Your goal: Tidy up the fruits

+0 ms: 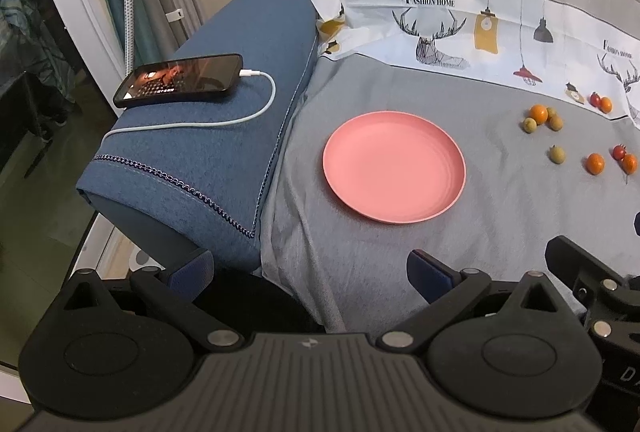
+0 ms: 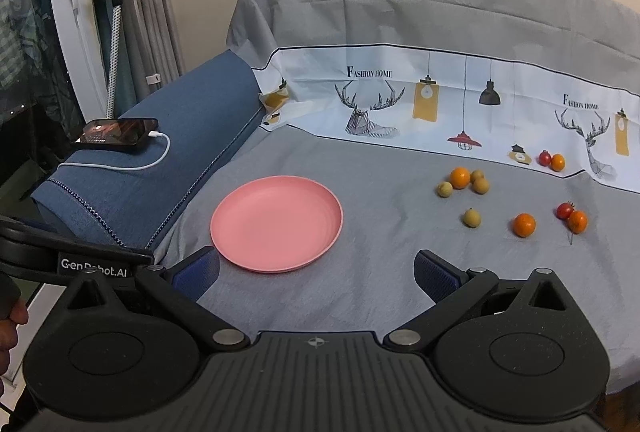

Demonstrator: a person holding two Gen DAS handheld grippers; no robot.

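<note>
Fruit [image 2: 524,224] lies scattered toward the sofa seat's right edge, apart from my empty pink plate [image 2: 276,224] at its left; left claw [image 1: 310,270] and right claw [image 2: 316,272] hover released, ready to gather.

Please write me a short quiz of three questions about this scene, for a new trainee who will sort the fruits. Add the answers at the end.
1. True or false: the round pink plastic plate already holds a fruit.
2. Multiple choice: the black smartphone with the white charging cable lies on A) the grey cloth, B) the blue padded armrest, C) the plate.
3. Fill in: both the left gripper and the right gripper have their jaws ____.

Key
1. False: it is bare; the small orange, yellow-green and red fruits, such as the lone orange fruit, lie on the grey cloth to its right.
2. B
3. Open
</note>
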